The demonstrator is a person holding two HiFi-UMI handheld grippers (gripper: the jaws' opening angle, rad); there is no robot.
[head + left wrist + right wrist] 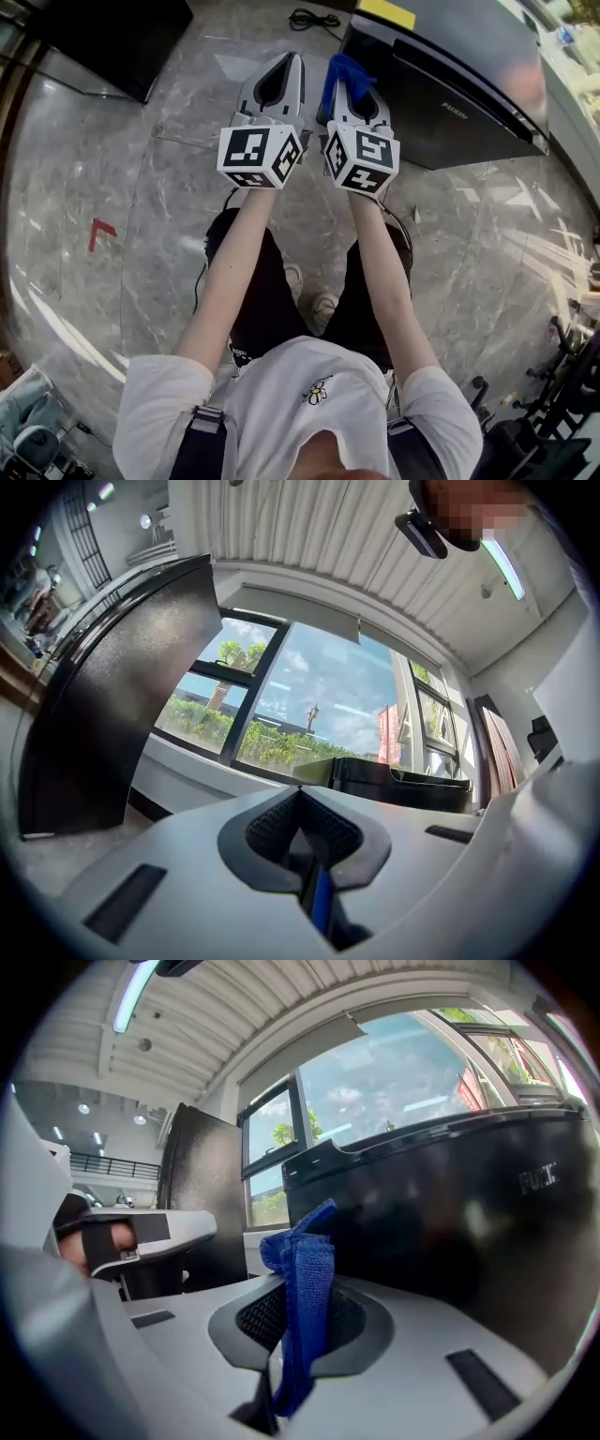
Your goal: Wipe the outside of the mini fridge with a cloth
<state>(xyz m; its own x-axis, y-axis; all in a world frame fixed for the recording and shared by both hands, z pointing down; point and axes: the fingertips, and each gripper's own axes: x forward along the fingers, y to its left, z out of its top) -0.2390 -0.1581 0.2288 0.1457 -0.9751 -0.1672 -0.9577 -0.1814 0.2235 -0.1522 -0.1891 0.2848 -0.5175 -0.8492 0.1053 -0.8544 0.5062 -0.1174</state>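
Note:
The black mini fridge (459, 89) stands on the marble floor at the upper right, and it fills the right of the right gripper view (450, 1213). My right gripper (351, 82) is shut on a blue cloth (343, 69), whose folded end sticks up out of the jaws (302, 1269) close to the fridge's left side. My left gripper (284, 64) hangs beside it to the left over bare floor, its jaws together (301, 803) with nothing between them. The fridge shows small and farther off in the left gripper view (398, 778).
A second black cabinet (112, 33) stands at the upper left and shows large in the left gripper view (112, 696). A black cable (314, 19) lies on the floor behind the grippers. A red mark (101, 230) is on the floor at left. Windows run behind the fridge.

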